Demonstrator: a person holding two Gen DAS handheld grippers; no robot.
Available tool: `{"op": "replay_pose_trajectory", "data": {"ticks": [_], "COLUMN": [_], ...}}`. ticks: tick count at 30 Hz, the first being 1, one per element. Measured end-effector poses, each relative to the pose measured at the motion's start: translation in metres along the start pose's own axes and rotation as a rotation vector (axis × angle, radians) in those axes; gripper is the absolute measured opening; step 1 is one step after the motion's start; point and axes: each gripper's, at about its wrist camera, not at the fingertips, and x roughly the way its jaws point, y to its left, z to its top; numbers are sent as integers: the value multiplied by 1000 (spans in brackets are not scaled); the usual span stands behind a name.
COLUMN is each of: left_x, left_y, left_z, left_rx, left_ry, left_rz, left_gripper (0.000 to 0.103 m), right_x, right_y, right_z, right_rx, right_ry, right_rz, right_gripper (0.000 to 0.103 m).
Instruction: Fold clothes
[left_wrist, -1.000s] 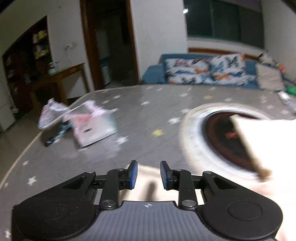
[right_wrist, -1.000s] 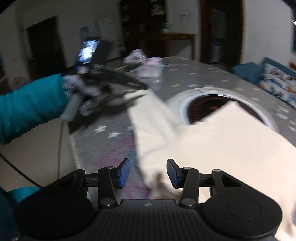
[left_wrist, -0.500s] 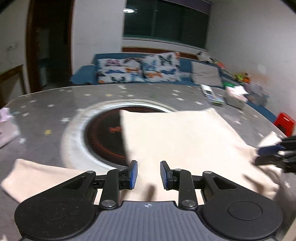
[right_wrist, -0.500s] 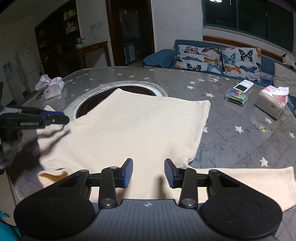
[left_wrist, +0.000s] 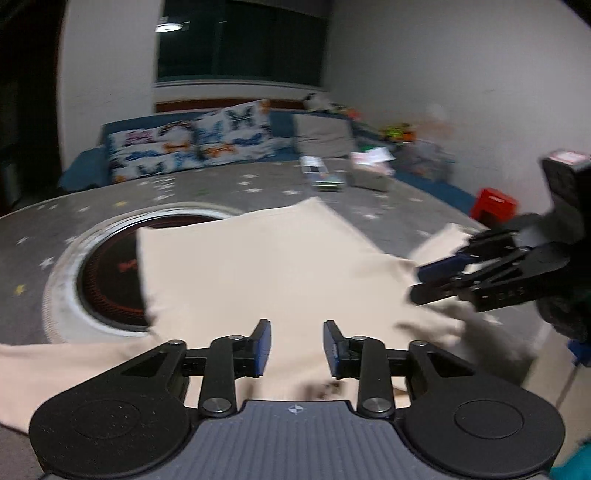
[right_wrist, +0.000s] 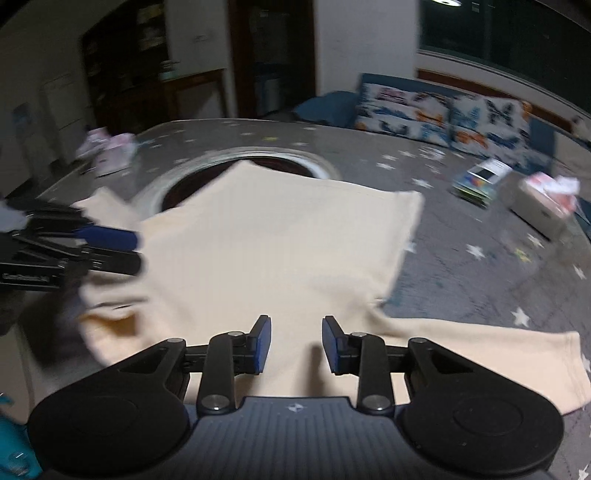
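I read the cream-coloured long-sleeved cotton top (right_wrist: 280, 251) as lying spread on the grey star-patterned round desk (right_wrist: 461, 288), its body reaching away from me across the dark circular inset (left_wrist: 107, 280) at the desk's centre, so the long axis of the body runs roughly fore-and-aft from both grippers. One sleeve (right_wrist: 491, 358) trails out flat along the near edge on the right; the other sleeve (left_wrist: 55, 369) runs out to the left. The left gripper (left_wrist: 297, 349) hangs just above the near part of the body, jaws parted with cloth visible through the gap and nothing pinched. The right gripper (right_wrist: 295, 345) is likewise parted and empty, poised over the cloth where the right sleeve meets the body. Each gripper shows in the other's view, reaching in low from the side over its own shoulder corner; both views are motion-blurred, so I cannot tell whether the fingers touch fabric. My judgement: each gripper is nearest its own sleeve root, and any fold turns on that lateral offset. The top lies flat with both sleeves out, which fits a garment laid out for folding or one reopened. Room: bare desk beyond the far hem; a white tissue box (right_wrist: 543, 206) and a small colourful packet (right_wrist: 480, 181) sit well apart at far right.
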Motion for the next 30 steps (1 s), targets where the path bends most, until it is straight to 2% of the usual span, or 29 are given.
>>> {"op": "replay_pose_trajectory", "data": {"ticks": [3, 6, 8, 10, 11, 13, 14, 15, 17, 21, 25, 28, 30], "left_x": [-9, -11, -11, -9, -10, -12, -13, -14, -16, -27, -17, -17, -25], "left_y": [-10, -15, -18, -19, -20, -22, -23, -23, -25, -26, -24, -26, -21], "left_z": [-6, -16, -22, -26, -27, -28, -29, -30, -31, -32, -45, -48, -39], "left_rx": [48, 87, 106, 118, 126, 140, 148, 155, 170, 204, 210, 229, 216], "left_ry": [8, 29, 41, 54, 52, 47, 45, 43, 38, -6, 64, 82, 51], "left_rz": [-38, -36, -32, -29, -28, -26, -25, -24, -22, -44, -80, -88, -111], "left_gripper": [43, 43, 42, 41, 38, 25, 14, 9, 5, 4, 4, 8, 9], "right_x": [-12, -20, -18, -11, -8, -4, -2, -3, -9, -20, -19, -25, -28], "right_y": [21, 43, 55, 62, 66, 68, 69, 69, 70, 68, 65, 62, 60], "right_z": [-1, -4, -9, -15, -18, -21, -23, -23, -23, -22, -25, -21, -18], "right_rx": [-54, -110, -134, -151, -159, -163, -163, -166, -175, -198, -193, -181, -174], "right_ry": [3, 15, 39, 63, 75, 87, 91, 91, 78, 62, 90, 74, 63], "right_rz": [68, 131, 153, 140, 128, 106, 95, 86, 76, 82, 106, 119, 127], "right_gripper": [34, 38, 38, 38, 37, 35, 29, 19, 9, 7, 8, 10, 12]}}
